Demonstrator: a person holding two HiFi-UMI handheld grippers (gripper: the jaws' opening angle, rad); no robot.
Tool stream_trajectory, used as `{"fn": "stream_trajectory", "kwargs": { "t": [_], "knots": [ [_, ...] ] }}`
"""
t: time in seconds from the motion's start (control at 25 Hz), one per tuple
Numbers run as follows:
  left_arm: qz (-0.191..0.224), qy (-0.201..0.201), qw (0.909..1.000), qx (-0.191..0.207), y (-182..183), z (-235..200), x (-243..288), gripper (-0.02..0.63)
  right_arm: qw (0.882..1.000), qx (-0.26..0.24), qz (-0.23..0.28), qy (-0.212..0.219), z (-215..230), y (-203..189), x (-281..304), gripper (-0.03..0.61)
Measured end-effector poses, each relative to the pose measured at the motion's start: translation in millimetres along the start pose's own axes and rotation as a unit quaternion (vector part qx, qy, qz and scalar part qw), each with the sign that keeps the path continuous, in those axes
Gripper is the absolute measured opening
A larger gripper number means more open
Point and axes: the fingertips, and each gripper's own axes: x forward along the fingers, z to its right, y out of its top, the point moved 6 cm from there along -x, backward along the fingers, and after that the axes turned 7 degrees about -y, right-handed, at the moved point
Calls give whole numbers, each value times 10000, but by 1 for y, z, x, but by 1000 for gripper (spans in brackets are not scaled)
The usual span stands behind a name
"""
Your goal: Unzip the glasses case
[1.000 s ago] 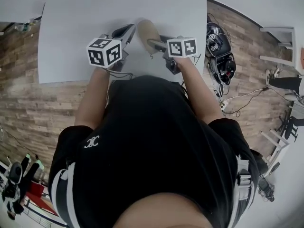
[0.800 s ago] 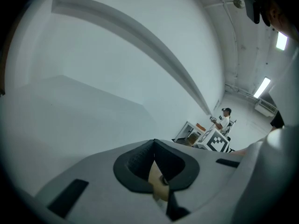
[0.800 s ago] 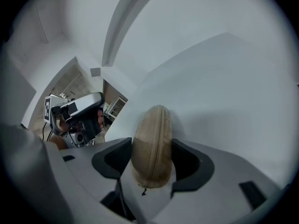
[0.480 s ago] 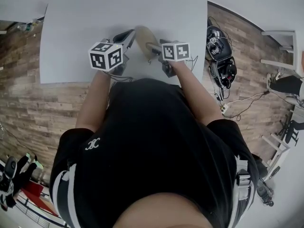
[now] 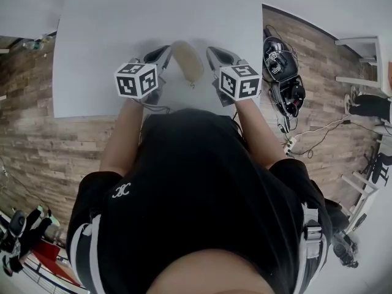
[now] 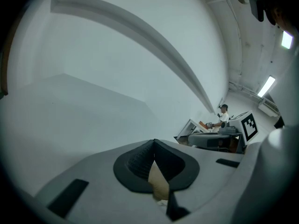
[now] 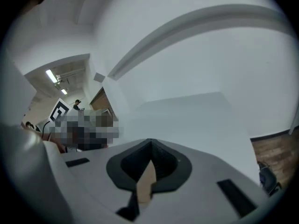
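Observation:
The tan glasses case (image 5: pixel 188 61) lies on the white table (image 5: pixel 104 35), between my two grippers in the head view. Just left of the case's far end sits my left gripper (image 5: pixel 164 49), shut; whether it touches the case I cannot tell. Its own view has the jaws (image 6: pixel 154 141) closed, with only bare table ahead. To the right of the case and apart from it, my right gripper (image 5: pixel 214 51) has just closed its jaws. In its own view (image 7: pixel 150 141) they meet, and the case is not between them.
Black gear and cables (image 5: pixel 283 66) lie on the wood floor right of the table. A white stand (image 5: pixel 361 57) is farther right. The table's near edge runs just in front of my hands. My black shirt fills the lower head view.
The right gripper has come off the case, lifted and swung to the right, and its jaws have gone from open to shut. The case lies slightly nearer. The left gripper has stayed put.

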Motion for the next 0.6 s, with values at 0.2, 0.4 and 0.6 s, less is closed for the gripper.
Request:
{"fn": "stream_trajectory", "kwargs": {
  "t": [0.2,0.4,0.6],
  "knots": [
    [-116,244,9989,388,1,1,1,2,9983,-297,334,-364,4,19,-12,12],
    [-223,415,9944,948,10,13,7,2,9977,-295,344,-502,12,16,-16,12],
    [-218,450,9938,988,12,22,7,2,9979,-311,382,-412,15,16,-21,12]
  ]
}}
